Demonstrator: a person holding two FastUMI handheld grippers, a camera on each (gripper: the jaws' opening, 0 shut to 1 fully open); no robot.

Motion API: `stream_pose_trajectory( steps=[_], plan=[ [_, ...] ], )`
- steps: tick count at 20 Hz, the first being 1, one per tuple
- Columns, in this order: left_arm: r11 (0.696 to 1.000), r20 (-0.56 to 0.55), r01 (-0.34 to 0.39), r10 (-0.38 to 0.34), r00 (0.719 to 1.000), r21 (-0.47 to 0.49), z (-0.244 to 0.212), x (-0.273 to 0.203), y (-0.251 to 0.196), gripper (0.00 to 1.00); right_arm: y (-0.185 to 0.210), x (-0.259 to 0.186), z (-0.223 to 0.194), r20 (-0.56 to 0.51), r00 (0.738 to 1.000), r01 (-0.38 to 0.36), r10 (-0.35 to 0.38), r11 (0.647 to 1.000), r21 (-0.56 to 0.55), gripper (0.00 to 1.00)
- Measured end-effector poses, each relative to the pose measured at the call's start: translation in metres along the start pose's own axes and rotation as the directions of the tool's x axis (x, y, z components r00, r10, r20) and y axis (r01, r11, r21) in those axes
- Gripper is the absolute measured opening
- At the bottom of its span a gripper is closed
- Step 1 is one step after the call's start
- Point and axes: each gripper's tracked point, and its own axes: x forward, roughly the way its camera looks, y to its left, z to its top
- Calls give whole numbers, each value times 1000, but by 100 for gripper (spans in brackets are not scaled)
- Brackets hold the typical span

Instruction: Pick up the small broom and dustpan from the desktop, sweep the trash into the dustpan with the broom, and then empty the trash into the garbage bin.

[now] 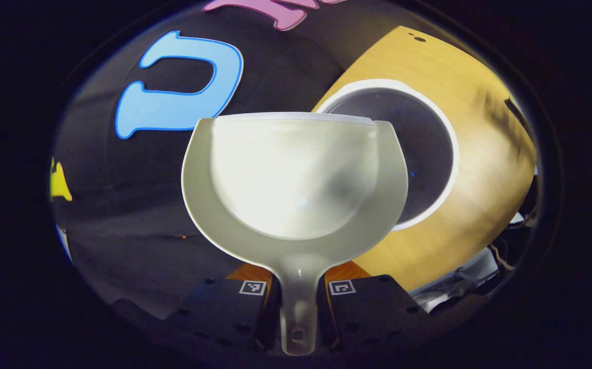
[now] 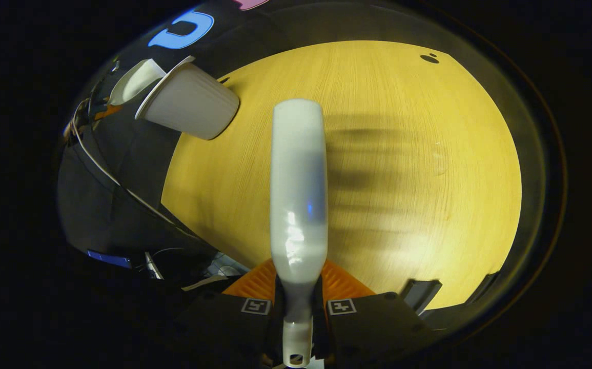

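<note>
In the left gripper view my left gripper [image 1: 298,297] is shut on the handle of a translucent white dustpan [image 1: 296,179]. The pan is held up, its far lip over the near rim of a round white garbage bin [image 1: 431,154] that stands on the wooden desktop [image 1: 485,169]. No trash shows in the pan. In the right gripper view my right gripper [image 2: 298,307] is shut on the handle of the small white broom [image 2: 298,189], held above the wooden desktop [image 2: 403,179]. The garbage bin [image 2: 190,102] stands at the upper left there, and the dustpan [image 2: 134,79] pokes over its rim.
The bin stands near the desk's edge by the black cloth wall [image 1: 121,215]. A small dark hole [image 2: 429,59] marks the far part of the desktop. Cables [image 2: 121,189] and dark gear lie off the desk's left edge in the right gripper view.
</note>
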Motion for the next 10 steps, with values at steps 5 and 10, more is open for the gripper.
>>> stream_pose_trajectory(
  steps=[5,10],
  plan=[
    [958,259,177,-116,959,-227,42,-15,-55,28,-1,-15,34,89,996,18,-24,998,68,26],
    [847,440,452,-306,844,-279,97,-47,-164,28,-8,-25,56,150,986,43,-68,985,167,26]
  ],
)
